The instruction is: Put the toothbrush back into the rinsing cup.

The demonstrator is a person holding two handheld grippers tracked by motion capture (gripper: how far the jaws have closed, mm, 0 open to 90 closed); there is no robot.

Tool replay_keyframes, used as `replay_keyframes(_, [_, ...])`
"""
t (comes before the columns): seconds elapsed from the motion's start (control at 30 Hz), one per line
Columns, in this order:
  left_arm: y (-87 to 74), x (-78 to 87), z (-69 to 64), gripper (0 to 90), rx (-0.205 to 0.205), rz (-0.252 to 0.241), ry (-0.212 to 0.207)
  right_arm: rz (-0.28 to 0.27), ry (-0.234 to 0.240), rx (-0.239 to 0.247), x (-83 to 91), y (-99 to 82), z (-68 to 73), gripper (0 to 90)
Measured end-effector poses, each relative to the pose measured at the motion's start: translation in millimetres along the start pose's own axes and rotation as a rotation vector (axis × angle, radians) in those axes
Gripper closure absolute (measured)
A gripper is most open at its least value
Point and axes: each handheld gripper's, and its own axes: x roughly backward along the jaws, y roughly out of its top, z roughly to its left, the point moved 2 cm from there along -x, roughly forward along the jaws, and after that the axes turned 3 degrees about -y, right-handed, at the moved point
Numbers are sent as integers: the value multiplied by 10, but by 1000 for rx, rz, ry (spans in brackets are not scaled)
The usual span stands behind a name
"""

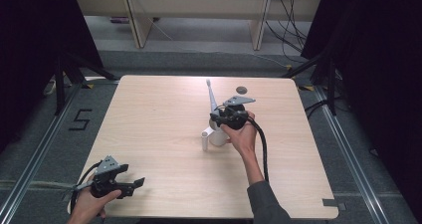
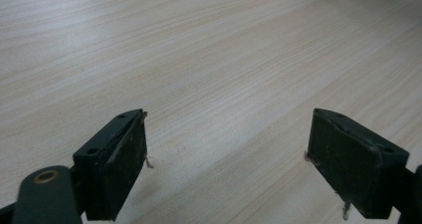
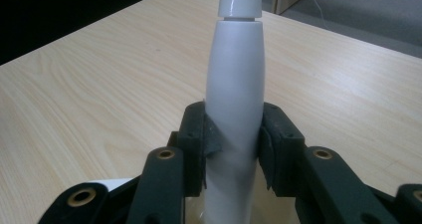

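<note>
The right tool (image 3: 233,149) clamps what looks like a white electric toothbrush (image 3: 235,94); the left tool (image 2: 226,159) gapes empty.

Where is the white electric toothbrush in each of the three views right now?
High view: the toothbrush stands right of centre, its head pointing up-picture, above the right gripper.
Left gripper view: not in it, just bare tabletop between open jaws.
Right gripper view: its handle rises at centre, clamped between the jaws.
Shared landmark: the pale wood tabletop.
</note>
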Motion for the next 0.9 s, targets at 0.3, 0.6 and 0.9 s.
replay_keyframes(0.3, [-4,11,12,153,-23,13,2,27,3,-7,-52,-54,14,669])
replay_keyframes(0.6, [-1,-4,3,153,1,1,-3,55,2,0,-86,-74,9,668])
replay_keyframes(0.9, [1,18,15,152,-26,23,-1,48,6,8,-101,-92,19,660])
